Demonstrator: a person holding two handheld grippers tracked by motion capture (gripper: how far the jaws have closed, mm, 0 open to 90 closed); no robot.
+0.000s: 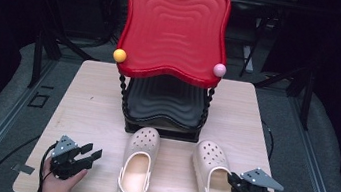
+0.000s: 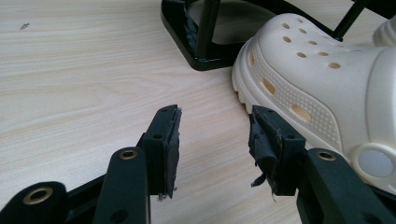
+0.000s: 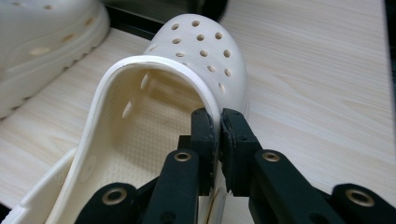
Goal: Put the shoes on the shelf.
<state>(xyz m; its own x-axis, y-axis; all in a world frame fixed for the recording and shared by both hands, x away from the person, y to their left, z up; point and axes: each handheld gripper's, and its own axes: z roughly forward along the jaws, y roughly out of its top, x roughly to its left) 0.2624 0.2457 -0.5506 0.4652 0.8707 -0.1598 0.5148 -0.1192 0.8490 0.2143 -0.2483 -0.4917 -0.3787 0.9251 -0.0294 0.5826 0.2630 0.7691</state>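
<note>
Cream foam is what you are handling, so grip gently. Your left gripper rests left of the left clog with its jaws apart and nothing between them. That clog lies just in front of the rack, toe towards it. Your right gripper has its jaws pinched on the side wall of the right clog, right of its mate. Keep the wall deep between the pads and lift it level so it cannot twist out

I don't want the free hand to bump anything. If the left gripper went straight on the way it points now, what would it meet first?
Probably the left clog: the left gripper stands open and empty, one pad already beside its sole. The black rack base lies beyond; depth is uncertain.
</note>
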